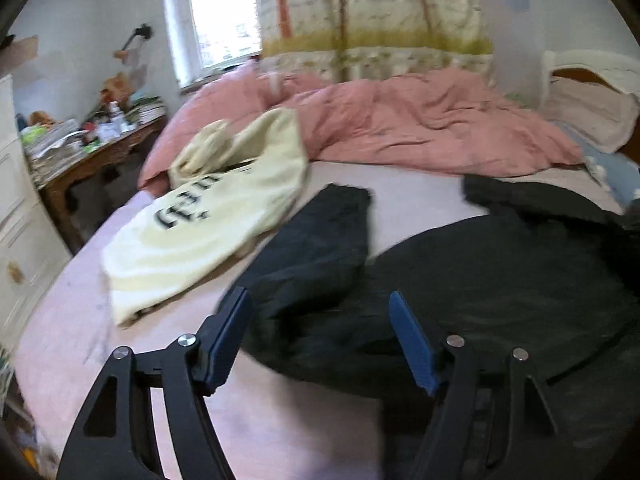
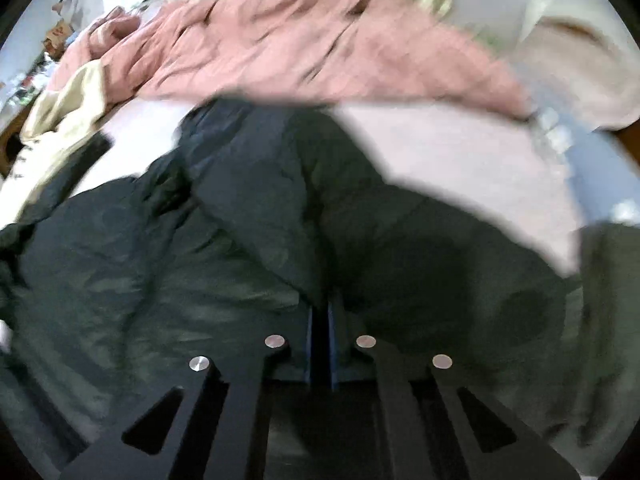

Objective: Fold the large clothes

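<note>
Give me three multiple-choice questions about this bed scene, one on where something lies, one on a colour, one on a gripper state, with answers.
1. Where does the cream garment lie from the dark garment in the left wrist view?
A left
B right
C underneath

2. What colour is the bunched duvet?
A blue
B pink
C green

3. How is the left hand-held gripper?
A shut on cloth
B open, empty
C out of view

Answers: A, it lies at the frame's left; B, pink folds along the bed's far side; B, its pads stand apart with nothing between.
</note>
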A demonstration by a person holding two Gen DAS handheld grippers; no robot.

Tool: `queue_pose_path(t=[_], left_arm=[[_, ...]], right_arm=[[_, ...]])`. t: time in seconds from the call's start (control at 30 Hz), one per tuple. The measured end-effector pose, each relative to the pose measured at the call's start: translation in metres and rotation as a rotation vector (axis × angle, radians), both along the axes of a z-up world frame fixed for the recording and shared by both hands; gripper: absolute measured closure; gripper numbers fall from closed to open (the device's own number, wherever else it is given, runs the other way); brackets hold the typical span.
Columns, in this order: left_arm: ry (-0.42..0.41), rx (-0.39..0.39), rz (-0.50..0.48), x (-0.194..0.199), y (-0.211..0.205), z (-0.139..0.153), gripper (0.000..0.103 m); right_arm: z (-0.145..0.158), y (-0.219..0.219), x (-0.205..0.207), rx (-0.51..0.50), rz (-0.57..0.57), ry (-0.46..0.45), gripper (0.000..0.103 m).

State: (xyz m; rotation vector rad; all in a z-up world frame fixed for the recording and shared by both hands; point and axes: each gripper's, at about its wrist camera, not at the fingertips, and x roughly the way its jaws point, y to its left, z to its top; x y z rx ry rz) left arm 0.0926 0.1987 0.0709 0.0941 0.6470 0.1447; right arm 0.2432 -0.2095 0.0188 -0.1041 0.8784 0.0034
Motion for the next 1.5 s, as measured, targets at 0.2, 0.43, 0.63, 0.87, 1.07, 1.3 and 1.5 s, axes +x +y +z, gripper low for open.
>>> queue_pose_path(t=[0.2, 0.43, 0.63, 0.87, 1.07, 1.3, 1.5], left_arm=[[-0.031, 0.055, -0.043, -0.006, -0.028, 0.015, 0.033], [-0.141, 0.008, -0.068, -0.019, -0.081, 0.032, 0.033], [-0.155, -0.157, -0.080, -0.020, -0.128, 0.020, 0.030], [0.015, -0.129, -0.021, 0.014, -0.146, -0.067, 0.030], [0.158, -0.306, -0.005, 0.034, -0.125, -0.100, 0.032], [0.183, -0.264, -0.014, 0.035, -0.135, -0.106, 0.031], [0.200, -0.282, -0.029, 0.038, -0.132, -0.112, 0.030]], right_arm=[[0.075, -0.084, -0.086, -0.122, -0.198, -0.271, 0.098], [0.056, -0.129, -0.111, -0.068, -0.157, -0.212, 0.098], [0.063, -0.081, -0.105, 0.055, 0.018, -0.205, 0.033], [0.048, 0.002, -0.068, -0.016, 0.199, -0.072, 0.030], [0.016, 0.040, -0.020, -0.103, 0.201, -0.028, 0.030], [-0.012, 0.085, 0.061, -0.223, 0.194, 0.068, 0.030], [-0.039, 0.089, 0.087, -0.344, 0.121, 0.035, 0.063]])
